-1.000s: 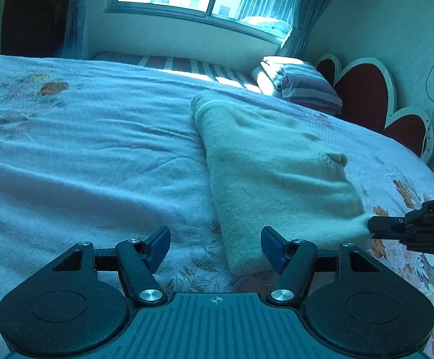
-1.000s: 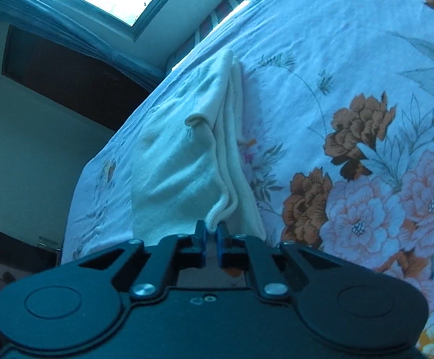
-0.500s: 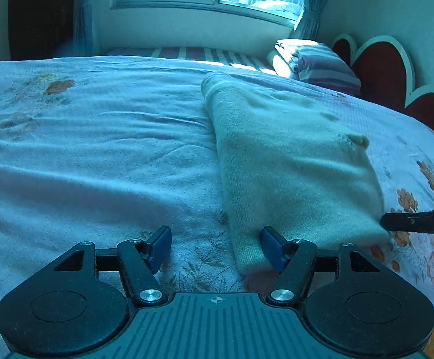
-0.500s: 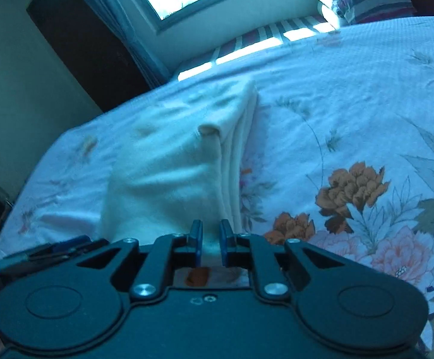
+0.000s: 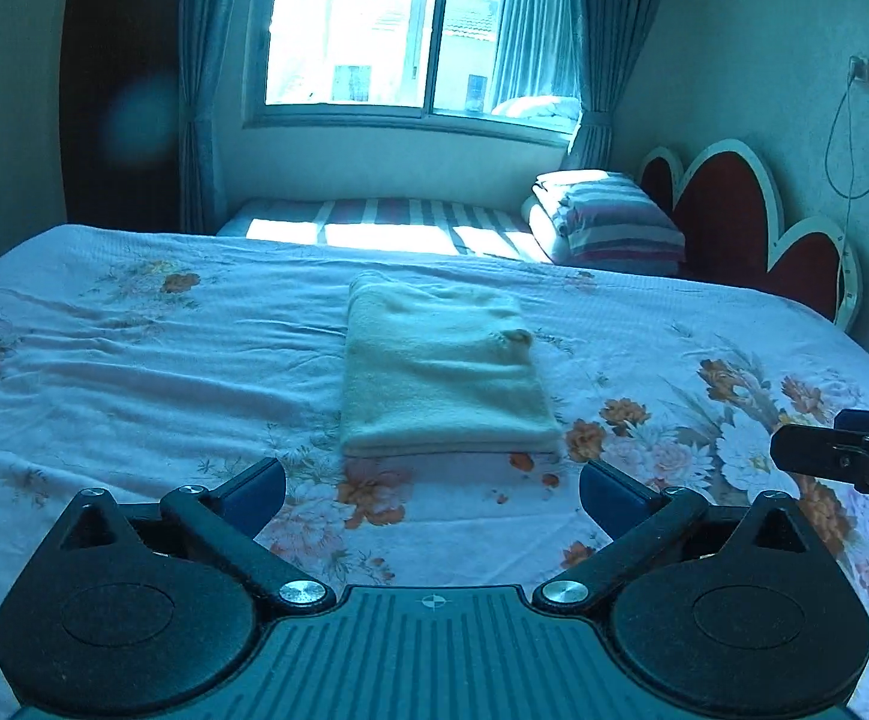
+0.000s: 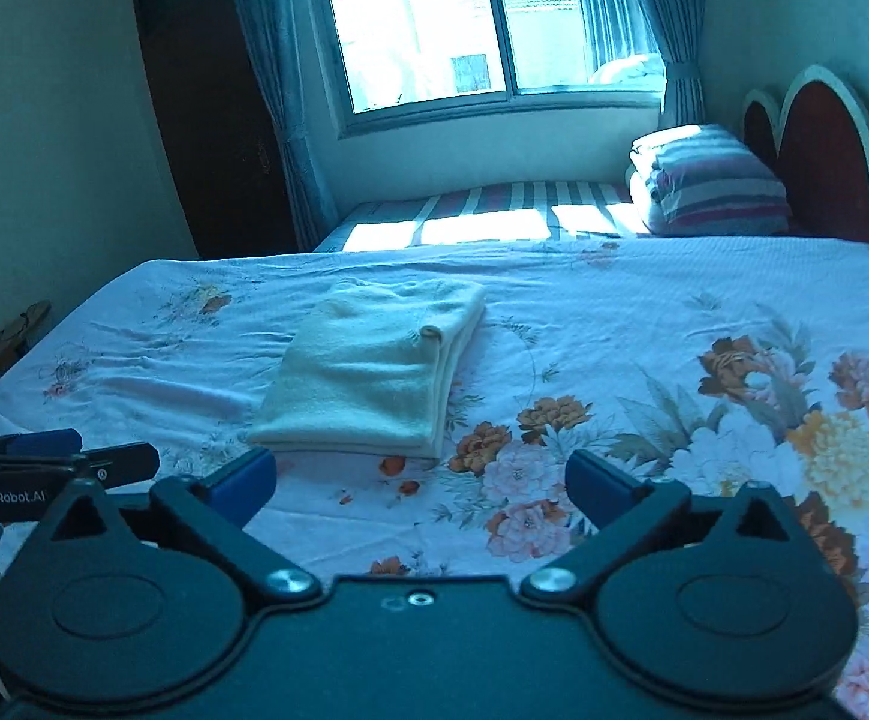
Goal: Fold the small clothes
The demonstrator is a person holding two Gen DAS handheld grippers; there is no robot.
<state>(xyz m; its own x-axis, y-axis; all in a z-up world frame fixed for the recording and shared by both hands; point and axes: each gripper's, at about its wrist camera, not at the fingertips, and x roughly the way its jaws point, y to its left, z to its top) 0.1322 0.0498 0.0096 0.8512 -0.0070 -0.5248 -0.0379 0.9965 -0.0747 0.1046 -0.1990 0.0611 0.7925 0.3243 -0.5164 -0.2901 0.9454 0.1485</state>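
A cream knitted garment (image 5: 443,369) lies folded into a neat rectangle on the floral bedsheet (image 5: 134,372), alone and untouched. The same folded garment (image 6: 374,372) shows in the right wrist view, its stacked edges facing right. My left gripper (image 5: 431,489) hangs above the sheet, short of the garment's near edge, jaws opening wide with nothing between them. My right gripper (image 6: 419,480) is likewise drawn back from the garment, jaws opening wide and empty. Each gripper appears at the edge of the other's view: the right gripper (image 5: 842,450) and the left gripper (image 6: 56,456).
A striped folded quilt (image 5: 605,222) sits at the bed's far right by the red scalloped headboard (image 5: 728,210). A window (image 5: 410,30) with curtains is behind the bed. A dark wardrobe (image 6: 206,120) stands at the left. A cable (image 5: 854,120) hangs on the right wall.
Both grippers pulled back and up from the garment. The right gripper let go of its edge and rolled level. Both sets of jaws spread wide. The garment now lies farther away.
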